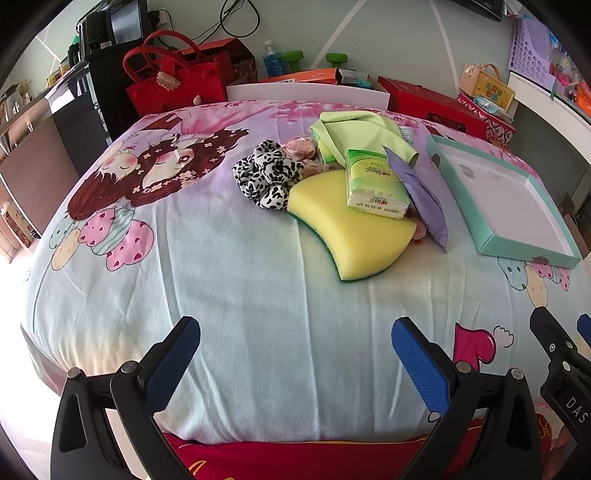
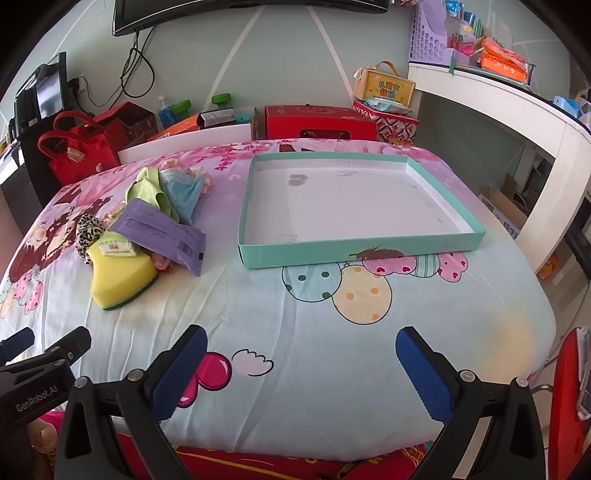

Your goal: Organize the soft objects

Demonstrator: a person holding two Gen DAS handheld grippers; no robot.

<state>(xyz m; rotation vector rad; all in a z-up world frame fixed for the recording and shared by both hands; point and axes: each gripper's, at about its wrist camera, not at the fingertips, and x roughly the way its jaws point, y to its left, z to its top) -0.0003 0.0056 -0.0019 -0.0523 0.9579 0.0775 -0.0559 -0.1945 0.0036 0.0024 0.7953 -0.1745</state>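
A pile of soft things lies on the cartoon-print bed cover (image 1: 221, 266): a yellow sponge (image 1: 347, 232) (image 2: 122, 275), a green tissue pack (image 1: 373, 182) on top of it, a purple wipes pack (image 1: 421, 192) (image 2: 162, 230), a black-and-white scrunchie (image 1: 266, 173) (image 2: 86, 230), pink scrunchies (image 1: 301, 147) and a light green cloth (image 1: 362, 127) (image 2: 147, 190). To the pile's right sits a shallow teal box lid (image 1: 532, 253) (image 2: 354, 249), white inside and holding nothing. My left gripper (image 1: 295, 339) hovers open near the bed's front edge. My right gripper (image 2: 301, 349) is open too, in front of the lid.
Behind the bed stand a red felt bag (image 1: 173, 81), red boxes (image 2: 317, 122), a blue bottle (image 1: 272, 59) and green dumbbells (image 1: 336, 59). A white desk (image 2: 517, 110) with a purple basket (image 2: 428, 37) runs along the right. A monitor (image 2: 240, 11) hangs above.
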